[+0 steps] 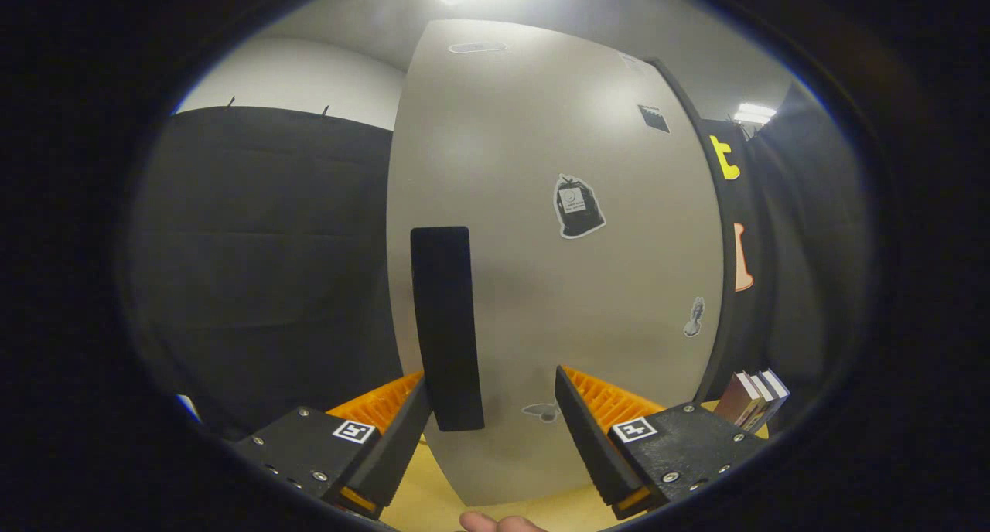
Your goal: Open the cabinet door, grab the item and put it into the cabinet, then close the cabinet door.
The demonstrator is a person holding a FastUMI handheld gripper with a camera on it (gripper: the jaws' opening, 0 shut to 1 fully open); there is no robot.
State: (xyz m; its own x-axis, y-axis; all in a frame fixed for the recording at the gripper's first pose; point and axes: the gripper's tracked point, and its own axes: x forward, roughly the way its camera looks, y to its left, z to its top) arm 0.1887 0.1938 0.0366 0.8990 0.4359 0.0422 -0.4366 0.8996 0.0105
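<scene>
The cabinet's grey door (pixel 557 207) stands close in front of me, with a few stickers on its face. A black vertical handle (pixel 447 327) runs down the door near its left edge. My gripper (pixel 491 385) is open. The handle's lower end sits between the fingers, close to the left finger (pixel 402 439) and well apart from the right one (pixel 588 431). Neither finger presses on it. I cannot tell whether the door is fully closed or slightly ajar.
A few upright books (pixel 754 397) stand on the light wooden tabletop (pixel 433 509), to the right of the door and beyond the right finger. A person's fingertip (pixel 495 523) shows just below the fingers. The booth's dark cloth wall (pixel 263 269) hangs left of the cabinet.
</scene>
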